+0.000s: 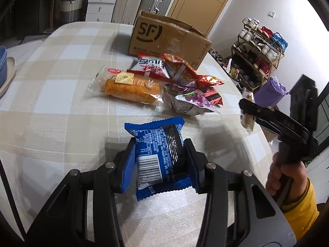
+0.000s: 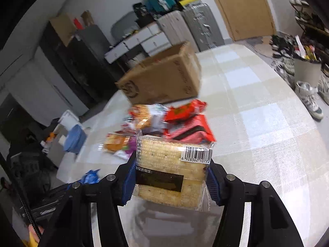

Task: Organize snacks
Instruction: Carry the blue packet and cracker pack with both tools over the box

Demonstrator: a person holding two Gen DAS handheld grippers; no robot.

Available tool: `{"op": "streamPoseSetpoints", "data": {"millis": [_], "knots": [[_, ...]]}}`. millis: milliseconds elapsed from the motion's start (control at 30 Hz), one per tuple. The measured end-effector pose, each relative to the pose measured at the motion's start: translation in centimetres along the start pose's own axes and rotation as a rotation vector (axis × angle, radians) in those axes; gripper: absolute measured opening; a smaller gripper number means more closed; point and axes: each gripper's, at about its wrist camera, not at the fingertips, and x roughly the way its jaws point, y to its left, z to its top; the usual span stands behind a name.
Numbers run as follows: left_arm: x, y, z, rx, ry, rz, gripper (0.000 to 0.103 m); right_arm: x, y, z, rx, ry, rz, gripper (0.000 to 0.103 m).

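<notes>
A table (image 1: pixel 61 86) draped in a beige-and-white checked cloth carries everything, and at its far side stands an open brown cardboard shipping box (image 1: pixel 164 39), likely the place the snacks belong. Just in front of the box lies a loose heap of crinkly red, silver and purple snack bags (image 1: pixel 185 82), with a clear-wrapped golden bread roll (image 1: pixel 129 88) beside it. The left claw (image 1: pixel 160 160) is closed on a blue foil snack packet (image 1: pixel 158 154), its blue pads pressing both sides, the packet low over the cloth; whether it touches the cloth I cannot tell. The right claw (image 2: pixel 170 177) is clamped on a clear-wrapped pale yellow cracker sandwich (image 2: pixel 172 170), held up in the air short of the heap. To finish this step well, each packet should probably travel over the heap without brushing it, come above the box opening, and be let go only once well inside the rim; a gentle squeeze matters, since the crackers look brittle.
</notes>
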Motion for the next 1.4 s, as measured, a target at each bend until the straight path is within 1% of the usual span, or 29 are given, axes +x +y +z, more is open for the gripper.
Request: {"op": "streamPoseSetpoints", "data": {"millis": [167, 267, 567, 767, 933, 1067, 1200, 1300, 1400], "knots": [[-1.6, -0.7, -0.1, 0.016, -0.023, 0.007, 0.041, -2.4, 2.7, -0.7, -0.059, -0.026, 0.052, 0.059], [-2.5, -1.1, -0.2, 0.023, -0.038, 0.007, 0.041, -3.3, 3.7, -1.3, -0.078, -0.029, 0.066, 0.059], [-4.3, -1.7, -0.4, 0.044, -0.054, 0.011, 0.041, -4.1, 4.3, -3.3, -0.072, -0.005, 0.085, 0.059], [-4.7, -1.8, -0.4, 0.048, -0.061, 0.008, 0.041, -4.6, 4.5, -3.0, -0.074, -0.014, 0.093, 0.059], [-4.7, -1.5, 0.0, 0.044, -0.062, 0.005, 0.041, -4.6, 5.0, -2.3, -0.091, -0.021, 0.101, 0.059], [-4.7, -1.1, 1.1, 0.045, -0.064, 0.005, 0.041, -4.4, 5.4, -1.5, -0.112, -0.028, 0.107, 0.059], [-4.6, -0.6, 3.4, 0.042, -0.071, -0.014, 0.041, -4.2, 5.5, 0.3, -0.130, -0.042, 0.116, 0.059], [-4.7, -0.3, 5.4, 0.042, -0.090, -0.017, 0.041, -4.0, 6.0, 2.7, -0.156, -0.059, 0.126, 0.059], [-5.0, 0.2, 8.3, 0.044, -0.107, -0.027, 0.041, -3.9, 6.5, 5.2, -0.177, -0.085, 0.144, 0.059]]}}
